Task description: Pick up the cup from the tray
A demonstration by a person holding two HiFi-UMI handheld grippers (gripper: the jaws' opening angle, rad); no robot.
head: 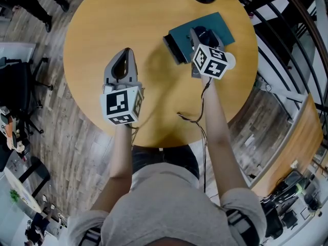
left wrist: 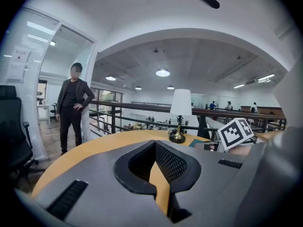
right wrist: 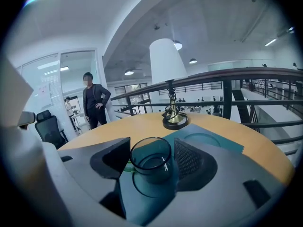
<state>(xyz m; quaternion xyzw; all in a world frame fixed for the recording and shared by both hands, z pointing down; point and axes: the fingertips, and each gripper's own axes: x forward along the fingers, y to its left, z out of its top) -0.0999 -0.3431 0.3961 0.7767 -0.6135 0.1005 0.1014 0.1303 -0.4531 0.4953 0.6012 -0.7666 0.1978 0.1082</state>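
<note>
A dark tinted glass cup (right wrist: 150, 161) stands in a round recess of the teal tray (right wrist: 222, 143) at the table's far right. My right gripper (right wrist: 152, 168) has a jaw pressed against each side of it, and the cup's base still rests on the tray. In the head view the right gripper (head: 198, 36) reaches over the tray (head: 225, 27), and the cup (head: 203, 33) shows only as a dark spot between the jaws. My left gripper (head: 123, 61) hovers over bare tabletop to the left, shut and empty, also visible in its own view (left wrist: 154, 148).
A table lamp with a brass foot (right wrist: 174, 119) stands just beyond the tray, near the far edge of the round wooden table (head: 154, 91). A second round recess (right wrist: 201, 138) lies further along the tray. A person (left wrist: 72, 103) stands past the table, and a railing runs behind it.
</note>
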